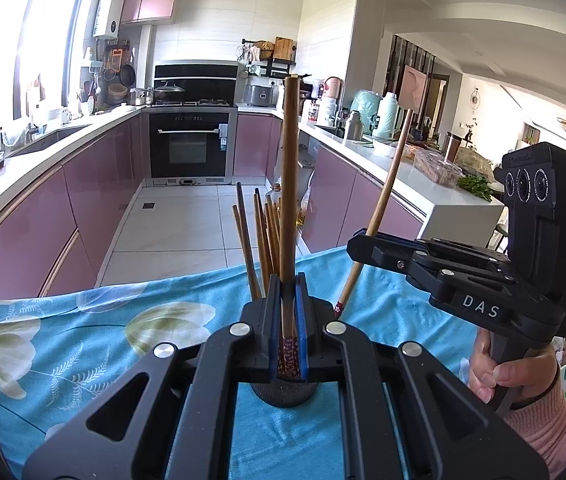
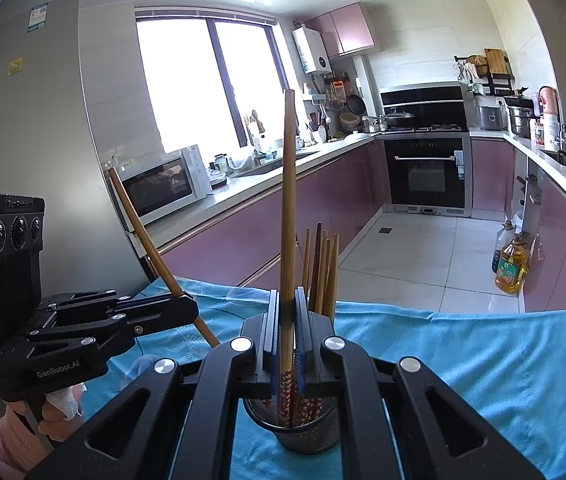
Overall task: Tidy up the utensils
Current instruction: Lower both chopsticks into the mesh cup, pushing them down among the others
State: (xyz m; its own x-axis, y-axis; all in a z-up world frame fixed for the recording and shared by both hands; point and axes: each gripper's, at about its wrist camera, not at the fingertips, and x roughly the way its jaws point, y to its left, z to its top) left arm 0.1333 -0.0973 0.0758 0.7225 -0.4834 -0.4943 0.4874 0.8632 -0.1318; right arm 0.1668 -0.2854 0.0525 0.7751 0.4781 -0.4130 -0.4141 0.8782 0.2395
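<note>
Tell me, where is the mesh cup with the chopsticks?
The mesh cup stands on the blue cloth, low centre in both views, just beyond the grippers.

a home kitchen: pink cabinets [image 1: 95,184] line both sides of the frame, a built-in oven [image 1: 189,144] sits at centre under a hob, a microwave [image 2: 163,188] stands left by the window [image 2: 203,80].

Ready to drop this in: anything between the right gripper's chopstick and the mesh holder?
Nothing visible. The chopstick has its patterned end right at the open mouth of the mesh holder; the stored chopsticks already inside lean to its far side.
</note>
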